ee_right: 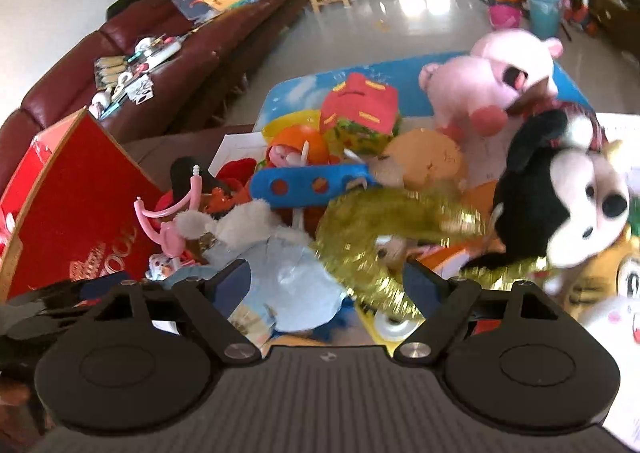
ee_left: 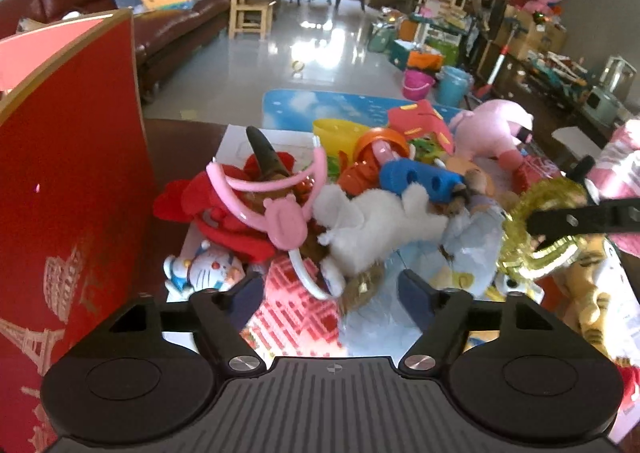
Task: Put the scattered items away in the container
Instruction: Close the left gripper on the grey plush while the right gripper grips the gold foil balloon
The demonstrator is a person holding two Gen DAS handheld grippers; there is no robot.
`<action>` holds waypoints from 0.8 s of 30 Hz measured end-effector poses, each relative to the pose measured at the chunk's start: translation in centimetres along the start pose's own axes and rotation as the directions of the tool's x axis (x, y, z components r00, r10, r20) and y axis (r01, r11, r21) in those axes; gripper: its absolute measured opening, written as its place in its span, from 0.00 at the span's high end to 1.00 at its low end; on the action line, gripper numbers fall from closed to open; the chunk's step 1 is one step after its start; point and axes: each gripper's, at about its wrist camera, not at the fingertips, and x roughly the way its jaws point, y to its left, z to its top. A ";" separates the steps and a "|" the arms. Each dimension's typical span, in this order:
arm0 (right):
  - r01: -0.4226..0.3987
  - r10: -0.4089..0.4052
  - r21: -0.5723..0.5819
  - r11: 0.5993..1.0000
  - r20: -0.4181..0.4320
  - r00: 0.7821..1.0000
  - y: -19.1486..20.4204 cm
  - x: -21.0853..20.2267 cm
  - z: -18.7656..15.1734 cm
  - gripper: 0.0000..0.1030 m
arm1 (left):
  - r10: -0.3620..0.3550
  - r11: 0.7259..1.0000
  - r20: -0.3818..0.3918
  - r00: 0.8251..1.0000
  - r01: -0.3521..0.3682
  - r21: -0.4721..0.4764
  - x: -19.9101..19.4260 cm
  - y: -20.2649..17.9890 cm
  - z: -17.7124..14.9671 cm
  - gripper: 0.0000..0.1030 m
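Observation:
A heap of toys fills a white container (ee_left: pixel 240 141). My left gripper (ee_left: pixel 332 293) is open and empty above a red-and-white patterned item (ee_left: pixel 296 309), near a white plush (ee_left: pixel 372 225) and pink headband (ee_left: pixel 280 209). My right gripper (ee_right: pixel 326 285) is open over the pile, with gold tinsel (ee_right: pixel 380 221) and a light blue cloth toy (ee_right: pixel 288 277) between its fingers. In the left wrist view, a right finger (ee_left: pixel 580 217) crosses the tinsel (ee_left: pixel 536 229). A black-and-white plush (ee_right: pixel 560 193) and pink pig plush (ee_right: pixel 492 81) lie at right.
A red box lid (ee_left: pixel 72 189) stands upright left of the container; it also shows in the right wrist view (ee_right: pixel 76 205). A brown leather sofa (ee_right: pixel 160 65) with clutter runs behind. Buckets (ee_left: pixel 416 85) and shelves stand across the glossy floor.

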 end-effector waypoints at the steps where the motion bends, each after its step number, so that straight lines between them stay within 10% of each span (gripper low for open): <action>1: -0.009 0.010 -0.026 1.000 0.003 1.000 0.0 0.3 0.1 0.15 | -0.008 1.000 0.003 1.000 0.008 0.010 -0.3 0.0 -0.3 0.15; 14: -0.066 0.057 -0.146 0.987 -0.065 0.996 1.4 3.9 -0.6 0.16 | -0.037 0.989 -0.048 0.998 0.044 0.144 2.7 -3.5 -1.5 0.10; 24: -0.037 0.026 -0.182 0.983 -0.062 0.998 1.3 3.9 -1.5 0.26 | -0.069 0.987 -0.061 0.996 0.077 0.141 3.5 -4.0 -0.3 0.55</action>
